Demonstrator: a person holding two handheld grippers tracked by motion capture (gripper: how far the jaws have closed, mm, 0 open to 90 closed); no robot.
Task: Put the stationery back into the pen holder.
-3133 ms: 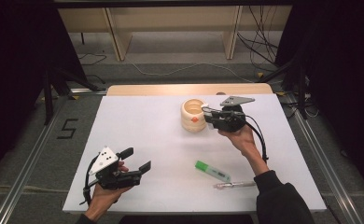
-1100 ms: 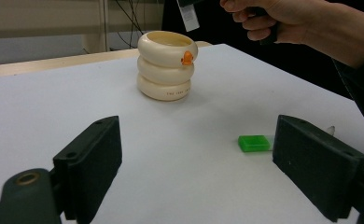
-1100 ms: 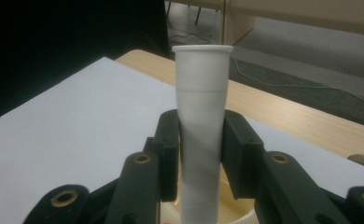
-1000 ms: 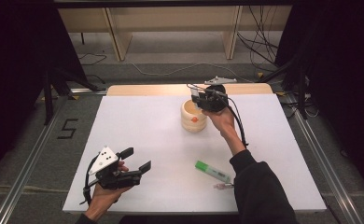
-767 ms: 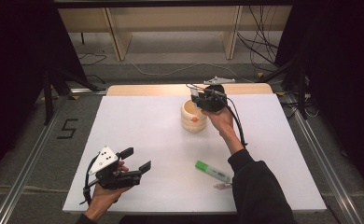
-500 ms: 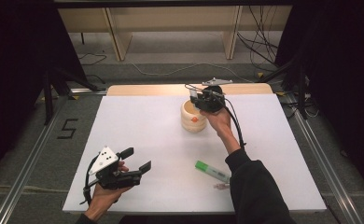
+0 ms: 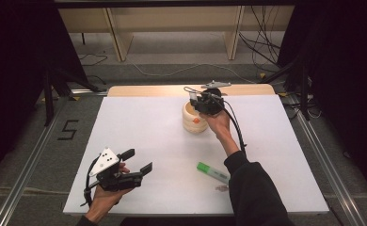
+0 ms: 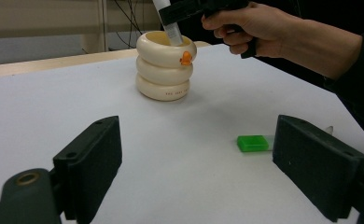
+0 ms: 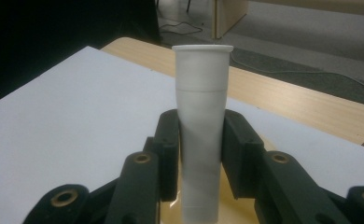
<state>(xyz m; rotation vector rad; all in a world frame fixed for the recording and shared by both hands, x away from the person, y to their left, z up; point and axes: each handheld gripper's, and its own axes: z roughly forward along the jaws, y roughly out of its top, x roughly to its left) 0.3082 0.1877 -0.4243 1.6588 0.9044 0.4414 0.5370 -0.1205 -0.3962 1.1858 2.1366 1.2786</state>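
A cream ringed holder (image 7: pixel 194 120) with a small orange figure on its side stands at the back middle of the white table (image 7: pixel 139 122). My right gripper (image 7: pixel 194 98) hangs just over the holder's mouth, shut on a white tube (image 9: pixel 202 116) that stands upright between its pads. In the left gripper view the white tube (image 8: pixel 171 29) has its lower end inside the holder (image 8: pixel 164 70), under the right gripper (image 8: pixel 182 9). My left gripper (image 7: pixel 138 161) rests near the front left edge, open with nothing between its jaws (image 8: pixel 199 172).
A green-capped marker (image 7: pixel 212 172) lies on the table at the front, right of centre, also in the left gripper view (image 8: pixel 252 143). A thin pen (image 7: pixel 220 188) pokes out beside the person's dark sleeve. Wooden shelving and cables stand behind the table.
Since the earliest frame my right gripper has swung from the right of the holder to above its mouth with the tube. In the last second it edged slightly. The left gripper stayed still.
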